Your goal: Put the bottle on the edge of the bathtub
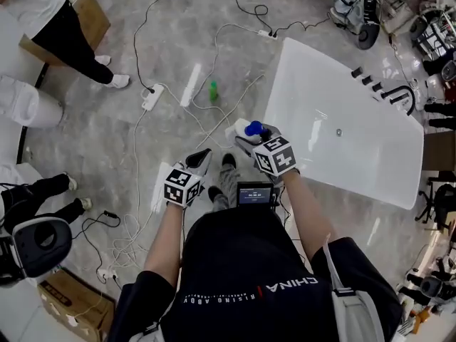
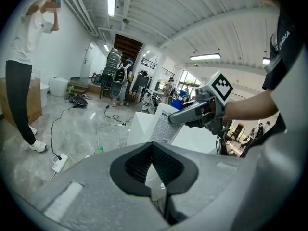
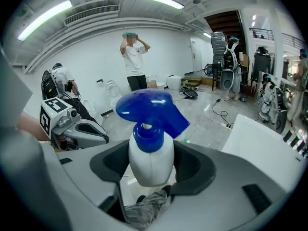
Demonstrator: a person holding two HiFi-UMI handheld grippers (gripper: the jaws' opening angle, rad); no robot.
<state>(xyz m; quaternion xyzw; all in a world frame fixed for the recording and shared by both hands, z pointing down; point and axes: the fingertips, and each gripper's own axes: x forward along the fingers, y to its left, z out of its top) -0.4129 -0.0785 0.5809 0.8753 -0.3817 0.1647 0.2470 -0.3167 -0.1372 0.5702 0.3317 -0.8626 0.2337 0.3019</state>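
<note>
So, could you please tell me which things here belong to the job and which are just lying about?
Job: bottle, gripped in the right claw; bathtub, whose edge it goes on.
Lying about: small green bottle on the floor; power strip; cables; cardboard box. The left claw is shut and empty.
</note>
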